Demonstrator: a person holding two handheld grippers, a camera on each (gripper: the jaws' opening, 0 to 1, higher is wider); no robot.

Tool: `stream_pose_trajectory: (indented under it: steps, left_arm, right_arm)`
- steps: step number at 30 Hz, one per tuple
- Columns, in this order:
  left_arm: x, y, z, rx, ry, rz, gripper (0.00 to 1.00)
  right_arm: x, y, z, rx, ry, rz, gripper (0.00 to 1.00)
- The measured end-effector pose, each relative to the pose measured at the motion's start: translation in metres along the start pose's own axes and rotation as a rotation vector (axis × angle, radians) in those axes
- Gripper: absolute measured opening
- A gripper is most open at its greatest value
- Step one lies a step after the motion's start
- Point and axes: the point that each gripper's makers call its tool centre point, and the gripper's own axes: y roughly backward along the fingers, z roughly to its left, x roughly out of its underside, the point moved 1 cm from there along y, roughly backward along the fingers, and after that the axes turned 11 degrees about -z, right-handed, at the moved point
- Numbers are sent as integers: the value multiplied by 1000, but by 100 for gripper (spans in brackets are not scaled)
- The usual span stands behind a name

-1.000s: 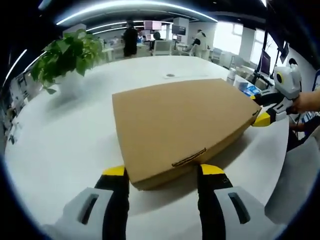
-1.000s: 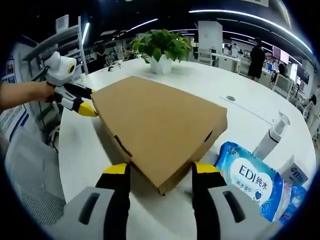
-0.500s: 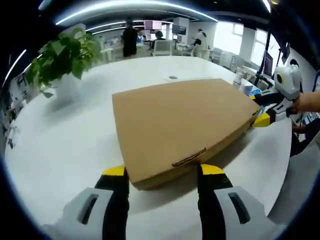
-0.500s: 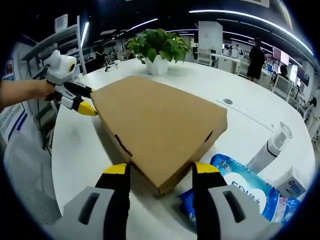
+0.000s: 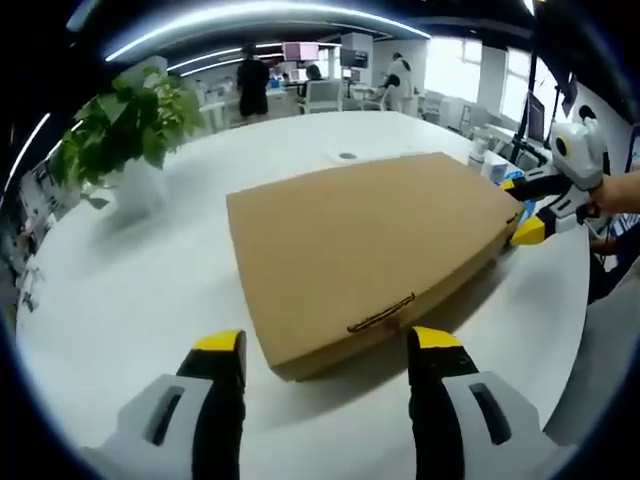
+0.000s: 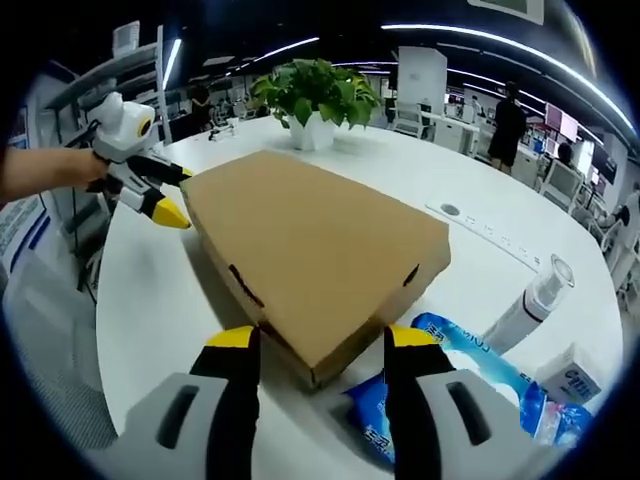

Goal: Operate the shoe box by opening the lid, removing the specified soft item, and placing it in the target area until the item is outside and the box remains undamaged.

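a: how would the shoe box (image 5: 370, 250) handle?
b: likely light, stiff cardboard, easily creased; best lifted at the lid's front edge. it was plain brown, shut, lying on the white table (image 5: 130, 290)
a: and the grippers?
b: left gripper (image 5: 325, 350) and right gripper (image 6: 318, 345) had jaws apart, each straddling a box corner

Little lettering is readable. In the right gripper view, a small white and blue carton (image 6: 573, 377) at the far right of the white table carries blue print, too blurred to read. The blue plastic wipes pack (image 6: 470, 385) beside the brown cardboard box (image 6: 310, 255) shows no readable lettering.
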Motion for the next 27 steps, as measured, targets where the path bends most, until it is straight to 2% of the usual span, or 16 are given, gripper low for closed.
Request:
stream_pose_trajectory:
  steps: [5,11,17,27]
  left_arm:
    - [-2,14,-6,17,7,-19,69]
    - [-3,33,-21,30,-27,-38,71]
    - [-15,56,-32,14,-20,-101,75]
    - [-24,89,-52,3,-60,-153,85]
  right_arm:
    - [-9,16,-8,53,-8,-44,50]
    - [-11,42,-8,99,-27,-74,53]
    - [-3,74,-7,147,-25,-82,57]
    - [14,131,-14,265,-45,-95,64]
